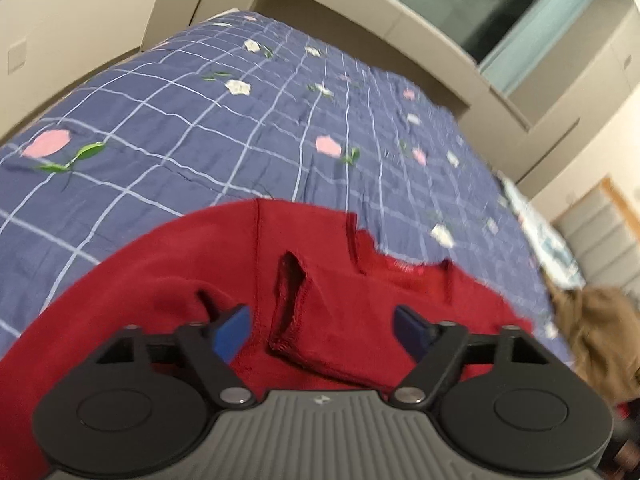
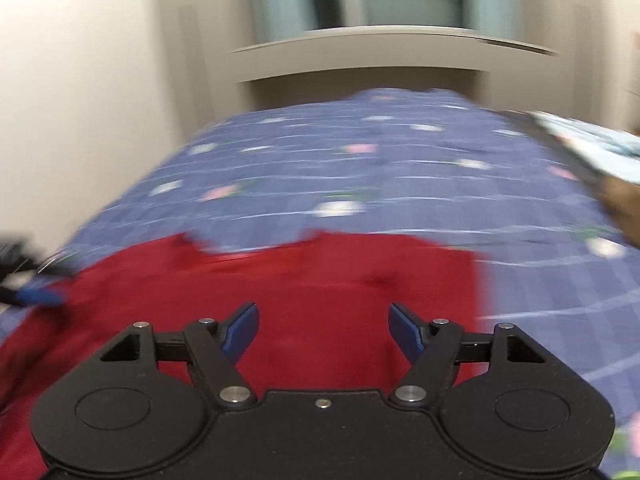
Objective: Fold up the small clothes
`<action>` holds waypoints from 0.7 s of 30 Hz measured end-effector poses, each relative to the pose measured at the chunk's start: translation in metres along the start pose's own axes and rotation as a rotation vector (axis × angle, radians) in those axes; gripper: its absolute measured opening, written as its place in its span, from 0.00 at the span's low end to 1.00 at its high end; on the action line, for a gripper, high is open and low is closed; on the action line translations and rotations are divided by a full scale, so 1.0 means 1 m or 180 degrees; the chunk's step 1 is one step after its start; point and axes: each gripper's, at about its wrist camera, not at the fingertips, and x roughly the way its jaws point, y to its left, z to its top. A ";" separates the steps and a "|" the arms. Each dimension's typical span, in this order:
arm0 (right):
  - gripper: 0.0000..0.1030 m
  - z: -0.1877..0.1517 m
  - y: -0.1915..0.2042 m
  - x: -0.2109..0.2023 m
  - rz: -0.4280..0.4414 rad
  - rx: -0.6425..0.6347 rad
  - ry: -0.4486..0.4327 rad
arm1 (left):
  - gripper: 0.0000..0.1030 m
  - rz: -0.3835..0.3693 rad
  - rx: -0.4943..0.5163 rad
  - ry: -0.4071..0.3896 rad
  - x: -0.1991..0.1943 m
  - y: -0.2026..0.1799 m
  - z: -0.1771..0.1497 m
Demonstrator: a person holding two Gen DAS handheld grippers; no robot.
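A small red garment (image 1: 168, 276) lies spread on a blue checked bedspread (image 1: 224, 128) with flower prints. A folded-over flap with a stitched hem (image 1: 296, 320) lies on it between my left fingers. My left gripper (image 1: 322, 330) is open and empty, just above the red cloth. In the right wrist view the same red garment (image 2: 320, 280) fills the near part of the bed (image 2: 360, 168). My right gripper (image 2: 324, 330) is open and empty over it. The left gripper's blue fingertip (image 2: 40, 296) shows at the far left there. The right wrist view is blurred.
A brown garment (image 1: 596, 332) lies at the right edge of the bed. A light patterned item (image 2: 600, 148) lies at the bed's far right. A beige headboard and wall (image 1: 360, 28) with a window stand behind the bed.
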 end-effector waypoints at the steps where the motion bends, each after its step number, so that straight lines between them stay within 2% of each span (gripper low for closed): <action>1: 0.68 0.001 -0.016 0.001 -0.0118 0.0075 -0.0033 | 0.65 0.0055 0.0084 0.0023 0.004 -0.005 -0.001; 2: 0.64 0.003 -0.031 0.005 -0.0222 0.0155 -0.0025 | 0.60 0.0109 0.0151 0.0046 0.007 -0.009 -0.003; 4: 0.58 0.006 -0.060 0.018 -0.0289 0.0384 0.0059 | 0.40 0.0236 0.0218 0.0155 0.015 -0.014 -0.005; 5: 0.56 0.007 -0.071 0.024 -0.0246 0.0511 0.0104 | 0.36 0.0306 0.0222 0.0214 0.020 -0.014 -0.006; 7: 0.49 0.009 -0.091 0.042 -0.0116 0.0758 0.0278 | 0.16 0.0402 0.0233 0.0277 0.025 -0.014 -0.008; 8: 0.39 0.009 -0.097 0.050 -0.0043 0.0861 0.0357 | 0.11 0.0472 0.0258 0.0286 0.027 -0.014 -0.009; 9: 0.23 0.009 -0.100 0.056 0.0012 0.0931 0.0398 | 0.09 0.0504 0.0279 0.0286 0.027 -0.014 -0.010; 11: 0.09 0.015 -0.101 0.061 0.0037 0.0978 0.0411 | 0.05 0.0477 0.0269 0.0234 0.023 -0.014 -0.011; 12: 0.06 0.019 -0.100 0.060 0.0048 0.0963 0.0389 | 0.04 0.0472 0.0291 0.0200 0.021 -0.015 -0.012; 17: 0.06 0.031 -0.093 0.040 -0.0030 0.0706 0.0069 | 0.04 0.0495 0.0399 -0.0185 -0.005 -0.024 -0.016; 19: 0.06 0.029 -0.092 0.047 -0.0123 0.0626 0.0122 | 0.03 0.0608 0.0414 -0.0229 -0.006 -0.024 -0.021; 21: 0.07 0.023 -0.091 0.062 -0.0251 0.0526 0.0282 | 0.03 0.0680 0.0401 -0.0109 0.004 -0.020 -0.025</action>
